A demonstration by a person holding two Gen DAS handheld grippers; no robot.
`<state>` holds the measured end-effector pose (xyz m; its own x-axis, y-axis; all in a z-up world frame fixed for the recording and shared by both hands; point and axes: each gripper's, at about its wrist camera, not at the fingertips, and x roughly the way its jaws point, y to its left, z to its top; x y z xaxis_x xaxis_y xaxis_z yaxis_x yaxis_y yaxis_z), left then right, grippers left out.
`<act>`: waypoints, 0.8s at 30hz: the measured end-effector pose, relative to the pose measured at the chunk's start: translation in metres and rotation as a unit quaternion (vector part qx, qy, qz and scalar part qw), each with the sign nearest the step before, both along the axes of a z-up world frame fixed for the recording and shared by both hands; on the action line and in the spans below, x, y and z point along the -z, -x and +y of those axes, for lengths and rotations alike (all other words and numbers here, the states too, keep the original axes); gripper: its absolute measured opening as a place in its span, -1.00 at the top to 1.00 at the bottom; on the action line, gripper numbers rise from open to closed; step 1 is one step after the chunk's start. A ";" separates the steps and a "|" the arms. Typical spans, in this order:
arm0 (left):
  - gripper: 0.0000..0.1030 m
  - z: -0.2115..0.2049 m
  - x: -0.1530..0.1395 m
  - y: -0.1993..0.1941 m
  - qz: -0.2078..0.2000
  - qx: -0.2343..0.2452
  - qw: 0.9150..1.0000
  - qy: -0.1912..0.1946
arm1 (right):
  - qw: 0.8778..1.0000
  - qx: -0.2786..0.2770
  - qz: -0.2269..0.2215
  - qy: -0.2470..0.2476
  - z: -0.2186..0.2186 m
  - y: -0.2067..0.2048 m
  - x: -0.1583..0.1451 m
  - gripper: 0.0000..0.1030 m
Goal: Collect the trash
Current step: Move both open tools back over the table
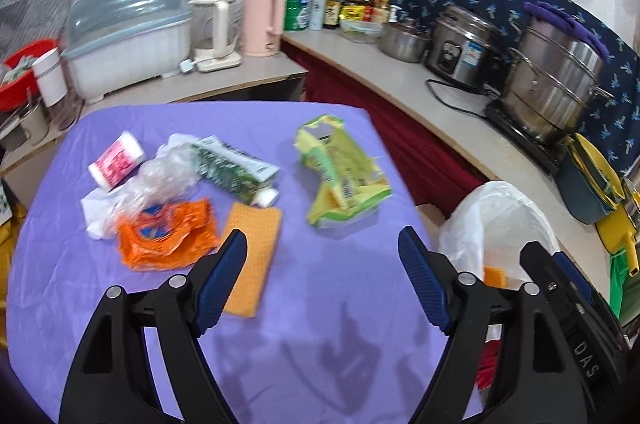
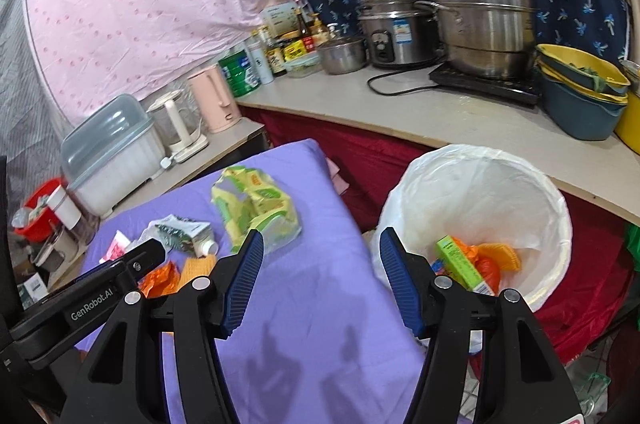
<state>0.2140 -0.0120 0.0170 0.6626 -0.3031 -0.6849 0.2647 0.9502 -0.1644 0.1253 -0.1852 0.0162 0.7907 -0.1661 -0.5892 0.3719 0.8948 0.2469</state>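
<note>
Trash lies on the purple table [image 1: 320, 304]: a yellow-green wrapper [image 1: 340, 172], a green carton [image 1: 232, 164], an orange wrapper [image 1: 168, 236], an orange waffle-textured pad [image 1: 252, 256], clear plastic [image 1: 160, 180] and a pink-white pack [image 1: 116, 160]. My left gripper [image 1: 322, 244] is open and empty above the table, just short of the pad. My right gripper [image 2: 320, 244] is open and empty at the table's right edge, between the yellow-green wrapper [image 2: 256, 208] and the white-lined bin [image 2: 480, 184]. The bin holds a green box [image 2: 460, 264] and orange trash.
A counter [image 2: 400, 112] runs behind with steel pots [image 2: 480, 12], a rice cooker [image 2: 396, 28], kettles [image 1: 264, 20] and bottles. A lidded dish rack [image 1: 128, 32] stands at the back left. Yellow and blue basins [image 2: 580, 92] sit at the right.
</note>
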 end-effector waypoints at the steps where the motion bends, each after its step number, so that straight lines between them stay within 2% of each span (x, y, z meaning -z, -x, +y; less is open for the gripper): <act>1: -0.52 0.010 0.005 -0.001 0.003 -0.009 1.000 -0.001 | 1.000 -0.005 0.003 0.001 0.005 -0.003 0.002 -0.14; 10: -0.52 0.076 0.037 -0.010 0.035 -0.063 0.997 -0.007 | 0.998 -0.054 0.036 0.001 0.054 -0.032 0.027 -0.14; 16: -0.55 0.120 0.051 -0.015 0.041 -0.100 0.994 -0.022 | 0.993 -0.097 0.063 0.000 0.095 -0.051 0.049 -0.14; 24: -0.55 0.165 0.063 -0.025 0.058 -0.141 0.988 -0.014 | 0.985 -0.144 0.092 -0.010 0.139 -0.078 0.077 -0.14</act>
